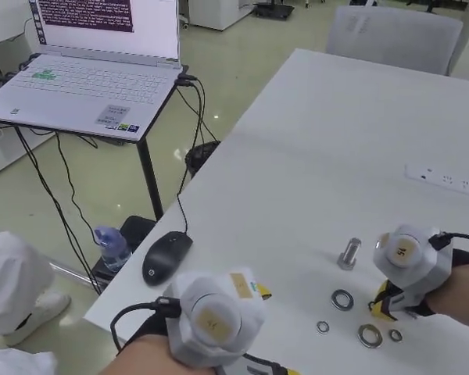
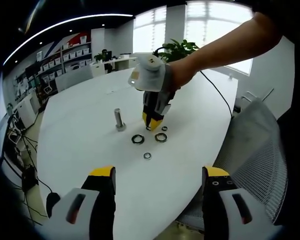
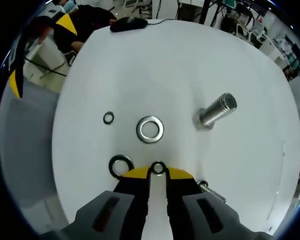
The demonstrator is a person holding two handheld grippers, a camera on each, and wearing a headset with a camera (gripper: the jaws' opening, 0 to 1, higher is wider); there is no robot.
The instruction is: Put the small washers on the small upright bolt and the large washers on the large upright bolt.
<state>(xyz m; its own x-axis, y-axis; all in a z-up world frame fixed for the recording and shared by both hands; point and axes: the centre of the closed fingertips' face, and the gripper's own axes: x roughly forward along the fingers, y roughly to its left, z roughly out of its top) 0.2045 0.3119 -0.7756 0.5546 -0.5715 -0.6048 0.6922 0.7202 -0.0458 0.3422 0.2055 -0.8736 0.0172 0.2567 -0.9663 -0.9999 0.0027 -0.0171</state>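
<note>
Right gripper view: the right gripper [image 3: 158, 173] has its jaws pinched on a small washer [image 3: 158, 167] lying on the white surface [image 3: 190, 60]. A dark washer [image 3: 121, 165] and a silver washer [image 3: 150, 129] lie just ahead, with the large bolt [image 3: 217, 110] upright nearby. The left gripper [image 2: 160, 172] hovers, jaws wide apart.

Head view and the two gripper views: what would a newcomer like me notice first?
A large upright bolt stands on the white table, with washers scattered beside it. The right gripper points down there, its jaws closed on a small washer. At far left, an open laptop sits on a stand.
</note>
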